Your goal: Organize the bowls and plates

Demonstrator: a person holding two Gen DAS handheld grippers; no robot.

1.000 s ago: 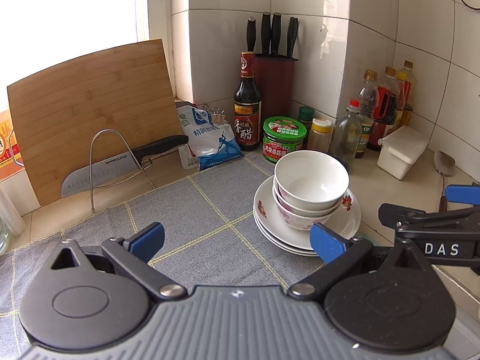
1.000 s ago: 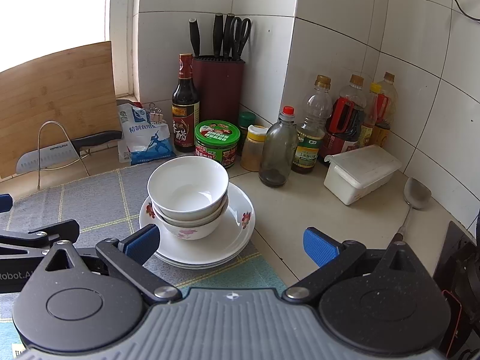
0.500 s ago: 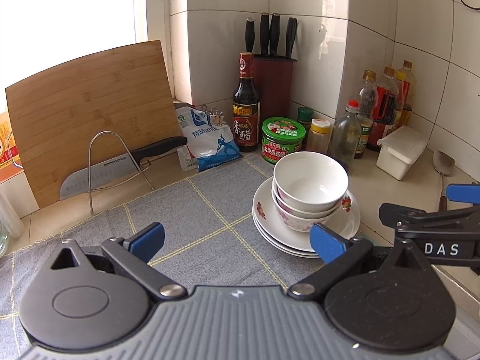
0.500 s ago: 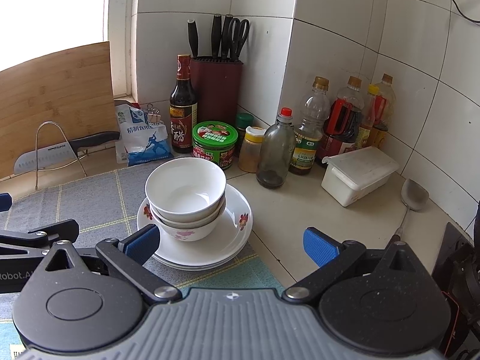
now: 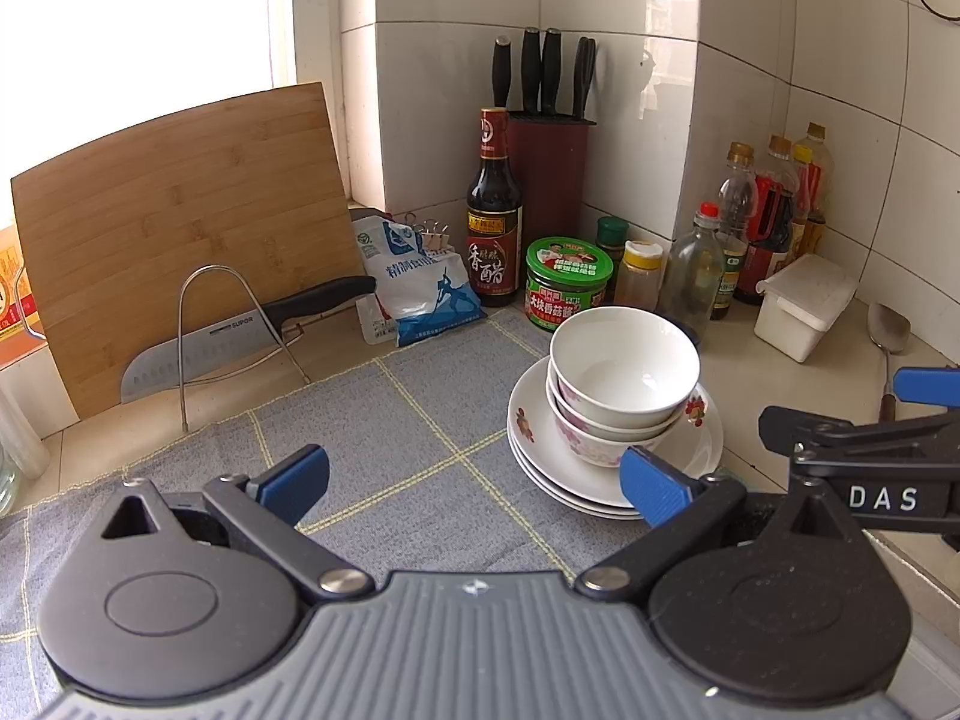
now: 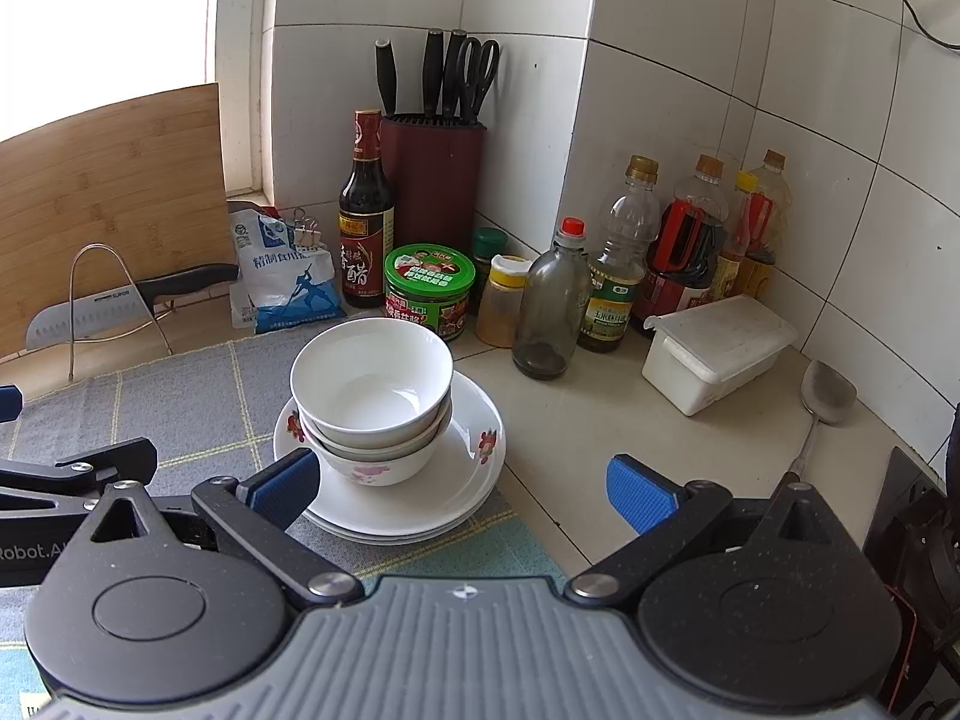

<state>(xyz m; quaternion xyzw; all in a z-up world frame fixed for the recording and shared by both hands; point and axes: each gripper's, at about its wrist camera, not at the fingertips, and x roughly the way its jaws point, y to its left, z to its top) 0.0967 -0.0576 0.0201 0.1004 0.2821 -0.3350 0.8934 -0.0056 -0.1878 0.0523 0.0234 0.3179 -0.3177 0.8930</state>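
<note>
A stack of white bowls point(image 5: 624, 372) point(image 6: 372, 384) sits on a stack of white floral plates point(image 5: 564, 468) point(image 6: 462, 474) at the right edge of a grey checked mat point(image 5: 372, 432). My left gripper point(image 5: 474, 483) is open and empty, low over the mat, its right finger in front of the plates. My right gripper point(image 6: 462, 489) is open and empty, just near of the plates, its left finger close to the lower bowl. Each gripper shows at the edge of the other's view.
Along the back wall stand a bamboo cutting board point(image 5: 180, 228), a knife on a wire rack point(image 5: 240, 330), a salt bag point(image 5: 420, 288), a vinegar bottle point(image 5: 493, 222), a knife block point(image 5: 549, 168), a green jar point(image 5: 567, 282), oil bottles point(image 6: 690, 252), a white box point(image 6: 720, 348) and a spoon point(image 6: 825, 402).
Both grippers have edged slightly closer to the stack of dishes. Nothing was taken hold of; both stay open.
</note>
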